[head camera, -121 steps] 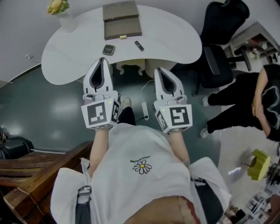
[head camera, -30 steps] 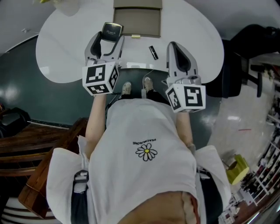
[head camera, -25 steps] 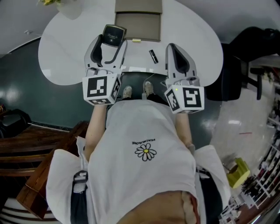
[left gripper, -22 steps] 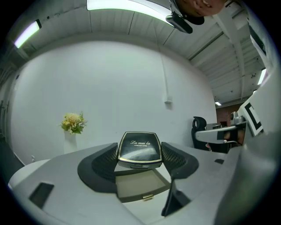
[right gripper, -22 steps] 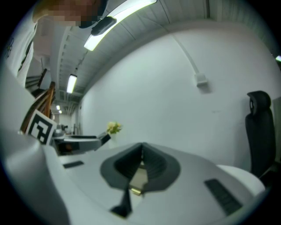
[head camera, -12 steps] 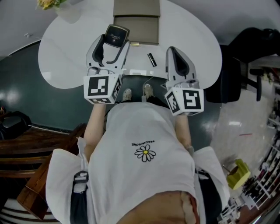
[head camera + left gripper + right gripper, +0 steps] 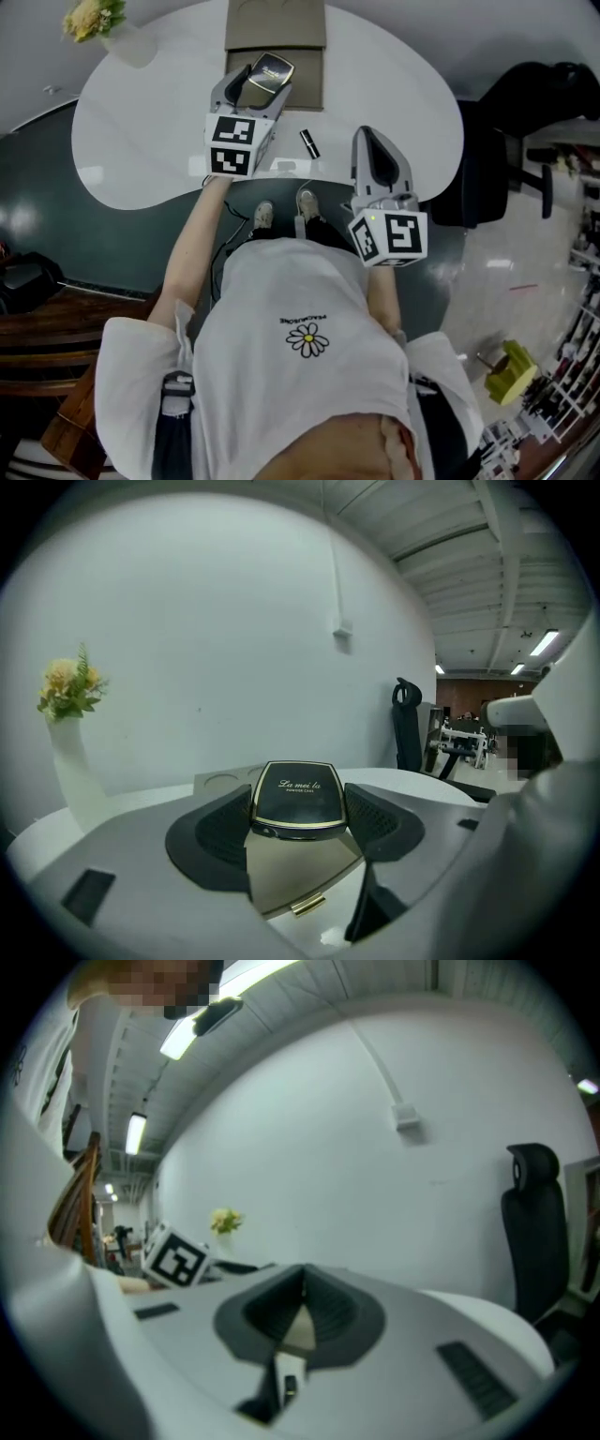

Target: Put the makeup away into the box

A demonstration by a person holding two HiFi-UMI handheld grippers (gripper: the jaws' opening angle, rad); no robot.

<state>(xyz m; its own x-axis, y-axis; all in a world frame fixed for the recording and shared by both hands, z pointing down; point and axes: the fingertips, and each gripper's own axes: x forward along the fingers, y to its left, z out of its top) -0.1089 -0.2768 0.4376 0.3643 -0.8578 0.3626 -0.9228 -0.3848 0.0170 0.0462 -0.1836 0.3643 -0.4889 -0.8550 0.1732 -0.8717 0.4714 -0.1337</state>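
My left gripper is shut on a black powder compact with a gold rim, holding it level by its sides. It hangs over the open tan box at the far middle of the white table. In the left gripper view the compact sits between the dark pads, with the box's inside and its gold clasp beneath. A small black tube lies on the table near the front edge. My right gripper is shut on nothing and hovers at the front edge, right of the tube.
A white vase of yellow flowers stands at the table's far left. A black office chair is to the right of the table. The box's raised lid stands behind its base. A bare wall lies beyond the table.
My left gripper has carried the compact forward and down, from near the table's front edge to above the open box. The right gripper has shifted a little.
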